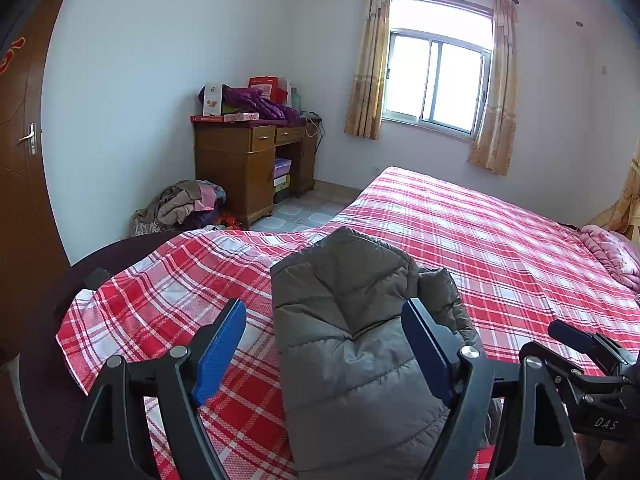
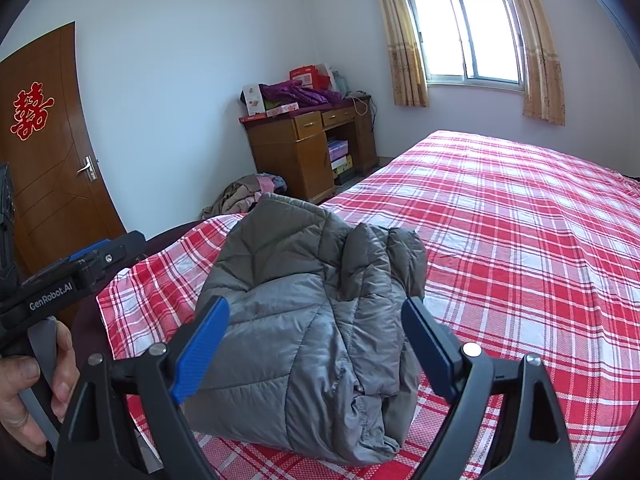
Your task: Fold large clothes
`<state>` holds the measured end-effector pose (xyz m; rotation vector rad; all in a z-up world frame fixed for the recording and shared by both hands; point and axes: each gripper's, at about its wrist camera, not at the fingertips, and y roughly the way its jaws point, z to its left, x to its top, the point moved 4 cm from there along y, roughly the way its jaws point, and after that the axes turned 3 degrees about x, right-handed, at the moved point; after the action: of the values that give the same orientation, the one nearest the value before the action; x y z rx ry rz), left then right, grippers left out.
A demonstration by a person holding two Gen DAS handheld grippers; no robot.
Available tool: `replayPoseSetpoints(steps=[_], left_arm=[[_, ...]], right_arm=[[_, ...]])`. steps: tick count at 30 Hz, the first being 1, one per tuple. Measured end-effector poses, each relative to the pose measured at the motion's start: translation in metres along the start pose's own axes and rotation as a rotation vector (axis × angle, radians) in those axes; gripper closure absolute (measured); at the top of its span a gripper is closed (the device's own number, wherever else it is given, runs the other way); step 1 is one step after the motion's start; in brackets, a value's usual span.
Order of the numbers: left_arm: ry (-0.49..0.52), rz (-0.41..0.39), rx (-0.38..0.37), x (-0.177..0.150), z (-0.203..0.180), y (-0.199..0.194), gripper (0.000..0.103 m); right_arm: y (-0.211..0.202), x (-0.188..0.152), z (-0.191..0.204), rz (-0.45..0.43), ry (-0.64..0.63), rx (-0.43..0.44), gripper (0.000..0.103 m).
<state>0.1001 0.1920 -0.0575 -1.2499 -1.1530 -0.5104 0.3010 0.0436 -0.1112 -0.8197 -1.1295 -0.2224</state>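
Observation:
A grey quilted puffer jacket [image 1: 352, 344] lies folded into a thick bundle on the red plaid bed sheet [image 1: 500, 240]; it also shows in the right wrist view [image 2: 304, 320]. My left gripper [image 1: 324, 312] is open and empty, its blue fingers [image 1: 220, 348] spread over the bundle's left part. My right gripper [image 2: 316, 308] is open and empty, held just above the bundle's near end. The right gripper also shows at the right edge of the left wrist view [image 1: 580, 344], and the left one at the left edge of the right wrist view [image 2: 100, 252].
The bed's near left corner [image 2: 116, 304] ends beside a dark rounded edge. A wooden desk [image 1: 248, 160] piled with boxes and purple cloth stands against the far wall. A heap of clothes [image 1: 188, 204] lies on the floor. A brown door [image 2: 52, 152] is at left. A pink quilt [image 1: 612, 252] lies at far right.

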Motion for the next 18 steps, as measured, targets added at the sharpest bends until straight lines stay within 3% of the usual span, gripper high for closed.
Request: replayPoseSetpoints(steps=[18], left_arm=[[-0.003, 0.027, 0.018, -0.0002, 0.0016, 0.0069, 0.023]], right_arm=[[0.0007, 0.0003, 0.0016, 0.0, -0.002, 0.002, 0.013]])
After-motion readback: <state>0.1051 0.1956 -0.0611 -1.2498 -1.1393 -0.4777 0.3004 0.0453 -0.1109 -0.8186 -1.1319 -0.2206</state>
